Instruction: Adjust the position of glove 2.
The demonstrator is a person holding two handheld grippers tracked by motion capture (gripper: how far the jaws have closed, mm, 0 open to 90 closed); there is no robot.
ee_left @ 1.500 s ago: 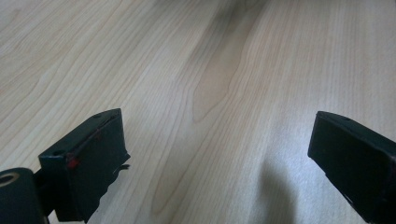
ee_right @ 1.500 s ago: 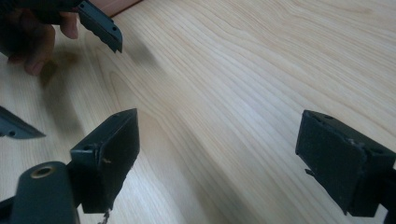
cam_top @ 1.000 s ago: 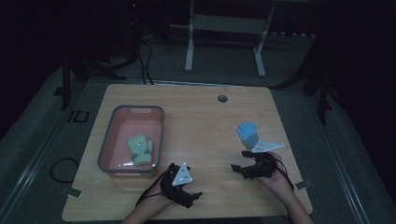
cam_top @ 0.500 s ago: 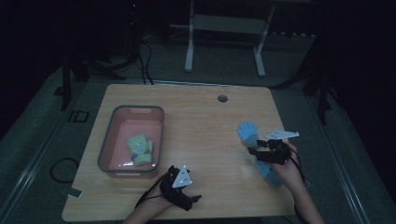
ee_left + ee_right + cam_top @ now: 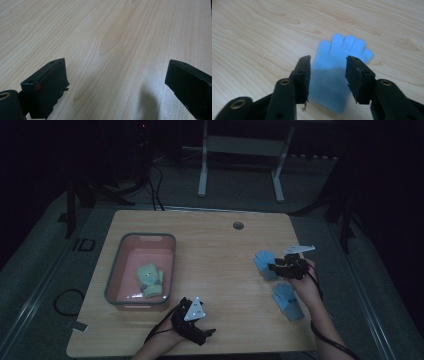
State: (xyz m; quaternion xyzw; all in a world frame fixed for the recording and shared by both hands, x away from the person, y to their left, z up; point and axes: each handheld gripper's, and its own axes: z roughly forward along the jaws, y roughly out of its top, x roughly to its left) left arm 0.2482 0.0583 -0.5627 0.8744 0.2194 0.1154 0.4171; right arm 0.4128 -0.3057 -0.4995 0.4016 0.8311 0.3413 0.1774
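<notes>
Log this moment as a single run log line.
right gripper: jaws closing, astride blue glove, not gripping | left gripper: open over bare table | second blue glove on table | green glove in bin

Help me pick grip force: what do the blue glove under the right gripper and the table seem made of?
Blue glove: soft knitted or fleecy fabric, judging by its fuzzy, matte edges. Table: light wood or wood-look laminate, smooth, with visible grain and knots.

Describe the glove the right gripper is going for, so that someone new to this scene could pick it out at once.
On the wooden table, look to the right half, away from the pink bin that holds green gloves. Two light blue gloves lie there; it is the farther blue glove, flat with fingers spread, lying between the right gripper jaws, which have just been closing. The nearer blue glove lies beside the person's wrist.
</notes>
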